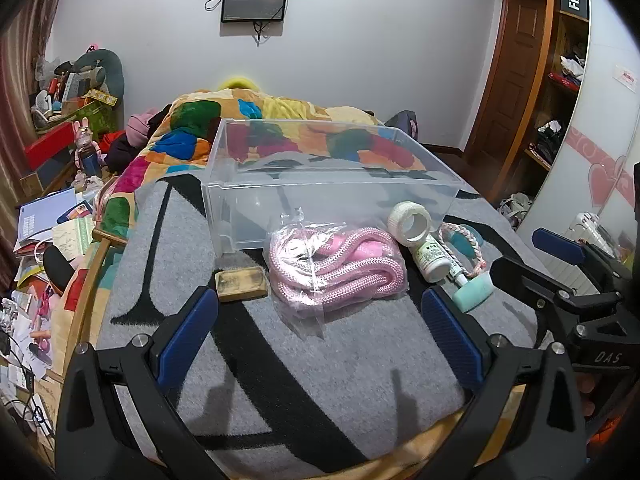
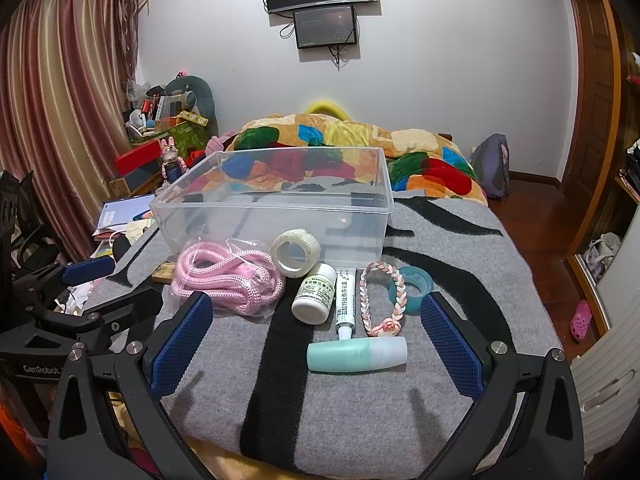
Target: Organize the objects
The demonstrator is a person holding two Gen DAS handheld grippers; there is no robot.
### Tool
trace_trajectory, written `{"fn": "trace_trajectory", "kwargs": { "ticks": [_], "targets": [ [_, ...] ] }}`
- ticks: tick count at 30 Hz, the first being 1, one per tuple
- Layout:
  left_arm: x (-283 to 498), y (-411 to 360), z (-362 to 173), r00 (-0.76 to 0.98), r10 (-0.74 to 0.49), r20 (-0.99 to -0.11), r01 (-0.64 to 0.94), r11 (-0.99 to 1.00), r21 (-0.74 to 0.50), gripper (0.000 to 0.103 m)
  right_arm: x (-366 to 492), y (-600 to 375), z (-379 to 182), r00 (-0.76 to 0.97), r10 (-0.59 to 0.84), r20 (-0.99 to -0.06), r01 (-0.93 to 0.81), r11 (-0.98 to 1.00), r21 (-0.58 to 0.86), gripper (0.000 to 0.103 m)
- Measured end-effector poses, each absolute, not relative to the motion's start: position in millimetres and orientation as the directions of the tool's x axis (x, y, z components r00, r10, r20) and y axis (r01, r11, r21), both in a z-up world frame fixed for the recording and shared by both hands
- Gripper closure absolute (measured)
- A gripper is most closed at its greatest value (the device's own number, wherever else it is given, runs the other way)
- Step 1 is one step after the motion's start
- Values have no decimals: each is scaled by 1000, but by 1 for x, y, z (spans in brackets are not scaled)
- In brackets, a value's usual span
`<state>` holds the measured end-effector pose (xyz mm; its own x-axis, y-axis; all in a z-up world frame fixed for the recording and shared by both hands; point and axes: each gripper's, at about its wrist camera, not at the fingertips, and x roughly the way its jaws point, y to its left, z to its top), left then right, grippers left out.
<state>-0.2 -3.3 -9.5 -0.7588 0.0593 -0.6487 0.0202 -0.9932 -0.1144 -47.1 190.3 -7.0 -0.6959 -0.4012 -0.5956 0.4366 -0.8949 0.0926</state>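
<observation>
A clear plastic bin (image 1: 320, 184) (image 2: 276, 208) stands empty on the grey blanket. In front of it lie a bagged pink rope (image 1: 336, 268) (image 2: 228, 280), a white tape roll (image 1: 410, 222) (image 2: 296, 252), a white pill bottle (image 1: 432, 260) (image 2: 314, 296), a thin tube (image 2: 345, 300), a braided bracelet (image 2: 380, 300), a teal ring (image 2: 416, 284), a mint bottle (image 2: 356, 354) (image 1: 474, 292) and a wooden block (image 1: 240, 284). My left gripper (image 1: 320, 320) is open just short of the rope. My right gripper (image 2: 316, 332) is open around the mint bottle's spot, not touching it.
The grey and black blanket (image 2: 360, 400) covers the bed's near end, with a colourful quilt (image 2: 360, 144) behind the bin. Cluttered papers and boxes (image 1: 48, 220) lie left of the bed. A wardrobe (image 1: 560, 80) and wooden floor (image 2: 536, 240) are on the right.
</observation>
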Motion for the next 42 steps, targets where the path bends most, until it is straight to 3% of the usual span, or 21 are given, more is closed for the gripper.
{"fn": "trace_trajectory", "kwargs": {
  "ticks": [42],
  "targets": [
    [3, -2, -7, -763, 61, -643, 17, -993, -115, 0, -44, 189, -4, -696, -404, -594, 438, -894, 95, 0]
  ]
}}
